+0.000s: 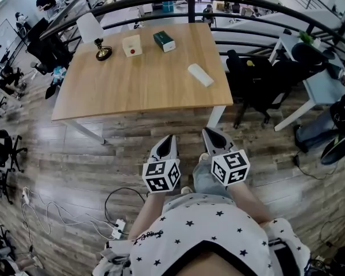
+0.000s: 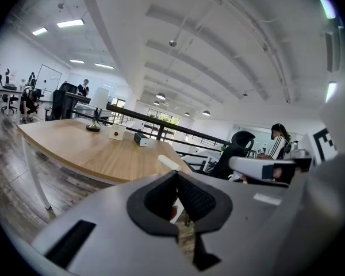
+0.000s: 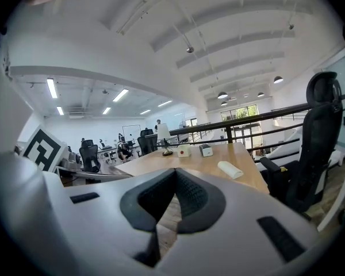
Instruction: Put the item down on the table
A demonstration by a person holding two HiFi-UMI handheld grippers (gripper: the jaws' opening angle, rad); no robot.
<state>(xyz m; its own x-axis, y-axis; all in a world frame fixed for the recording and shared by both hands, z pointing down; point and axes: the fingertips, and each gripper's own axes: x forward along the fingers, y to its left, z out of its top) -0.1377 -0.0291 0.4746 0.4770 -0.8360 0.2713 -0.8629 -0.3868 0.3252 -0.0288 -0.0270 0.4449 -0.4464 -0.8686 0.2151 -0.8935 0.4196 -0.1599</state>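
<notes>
My left gripper (image 1: 171, 138) and right gripper (image 1: 207, 132) are clenched empty; the white bar (image 1: 200, 75) lies on the table (image 1: 132, 94) well beyond their tips, and I judge it light, stiff, best pinched across its middle.

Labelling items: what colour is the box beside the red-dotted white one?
The box is dark green; head view shows it best.

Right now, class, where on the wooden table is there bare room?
Free: near half of the light wooden table, left of the white oblong block. Crowded: the far edge, with white-shaded lamp, red-dotted white box, dark green box.
</notes>
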